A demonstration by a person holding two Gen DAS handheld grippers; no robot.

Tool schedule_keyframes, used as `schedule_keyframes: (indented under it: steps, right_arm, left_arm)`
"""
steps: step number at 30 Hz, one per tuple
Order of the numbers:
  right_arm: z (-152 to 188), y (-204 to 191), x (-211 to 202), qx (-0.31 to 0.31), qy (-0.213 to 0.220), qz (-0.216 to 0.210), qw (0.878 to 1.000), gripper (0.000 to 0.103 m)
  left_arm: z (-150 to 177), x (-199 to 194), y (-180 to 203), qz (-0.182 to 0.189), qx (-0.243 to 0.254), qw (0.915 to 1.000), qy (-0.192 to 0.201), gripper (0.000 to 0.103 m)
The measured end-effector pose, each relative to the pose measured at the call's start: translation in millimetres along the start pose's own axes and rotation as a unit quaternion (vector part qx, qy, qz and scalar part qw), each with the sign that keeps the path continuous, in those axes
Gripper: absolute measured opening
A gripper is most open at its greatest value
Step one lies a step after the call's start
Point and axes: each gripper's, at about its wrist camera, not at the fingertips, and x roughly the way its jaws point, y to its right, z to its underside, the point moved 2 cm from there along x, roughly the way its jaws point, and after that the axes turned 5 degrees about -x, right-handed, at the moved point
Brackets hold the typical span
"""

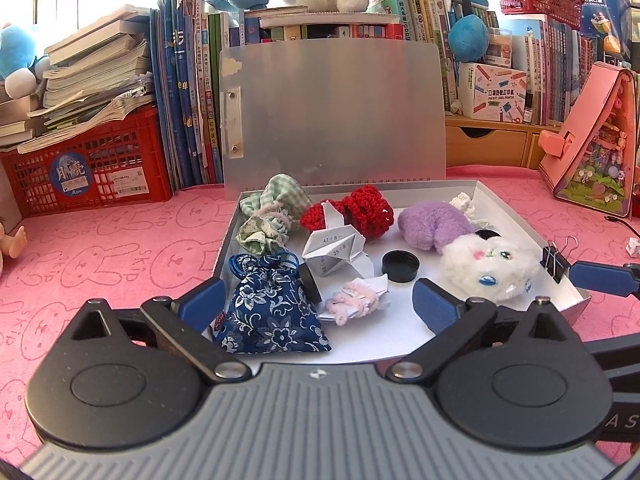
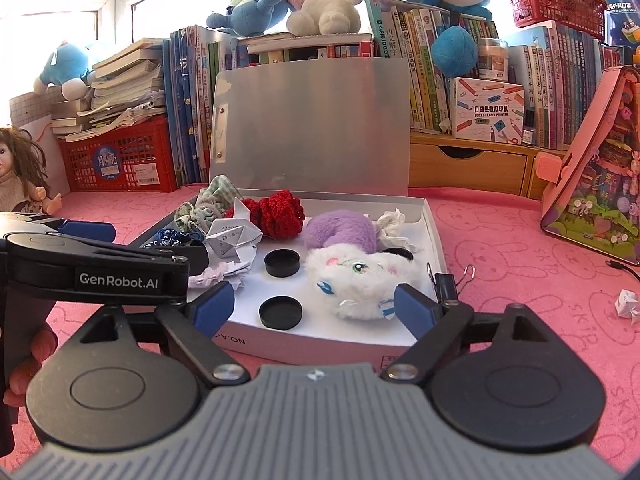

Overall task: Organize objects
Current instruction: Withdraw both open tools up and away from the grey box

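Most of the organizing looks done, as far as the pictures show. The open box (image 1: 486, 194) with its lid standing up at the back already holds nearly all the small things. Along its left wall you have the green checked pouches (image 1: 276, 208) at the back and the blue floral pouch (image 1: 272, 312) at the front corner. In the middle lie the red crochet piece (image 1: 366, 210), the folded paper (image 1: 334, 252), a pink fuzzy clip (image 1: 354, 298) and two black caps (image 2: 282, 263). On the right side rest the purple plush (image 1: 434, 224) and the white plush toy (image 1: 490, 266), with a crumpled white paper (image 2: 394, 220) in the back corner.

Your left gripper (image 1: 316, 304) has its jaws wide, with the blue floral pouch lying between them but not pressed. Your right gripper (image 2: 314, 306) is also wide and holds nothing; the white plush toy lies just ahead of it.

What seems left: a black binder clip (image 2: 446, 284) sits at the right wall of the box, and a small paper scrap (image 2: 628, 304) lies on the pink tabletop (image 2: 520, 240), well apart to the right. After these, I think, the lid can be closed.
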Motion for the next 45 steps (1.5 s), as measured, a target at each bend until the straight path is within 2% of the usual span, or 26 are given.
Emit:
schedule_keyframes:
  steps: [4,12,19,24,28,45]
  right_arm:
    - [4.7,0.4,-8.2,0.000,0.000,0.001,1.000,0.103]
    - [22.7,2.2,-20.0,0.003,-0.021,-0.002,1.000,0.103]
    - [45.1,1.6,-19.6,-0.012,-0.056,0.013,0.998,0.103]
    - [49.7,7.8,-18.2,0.005,-0.073,0.021,0.997,0.103]
    - [53.1,9.9,-10.6,0.013,-0.100,0.022,0.995,0.103]
    - [53.0,8.7,-10.4,0.007,-0.103,0.025,0.994,0.103]
  left_arm:
    - [7.3,-12.1,-0.8,0.005,-0.004,1.0000,0.001,0.102]
    - [34.0,-32.0,-6.7,-0.008,-0.017,0.9998,-0.012,0.102]
    - [61.0,-32.9,-10.7,-0.028,-0.015,0.9986,-0.043,0.102]
    - [74.3,-26.7,-15.0,-0.033,-0.028,0.9967,-0.068,0.102]
    - [76.3,-26.0,-17.9,-0.029,-0.041,0.9964,-0.068,0.103]
    - [76.3,-25.3,-17.9,-0.028,-0.043,0.9963,-0.069,0.103]
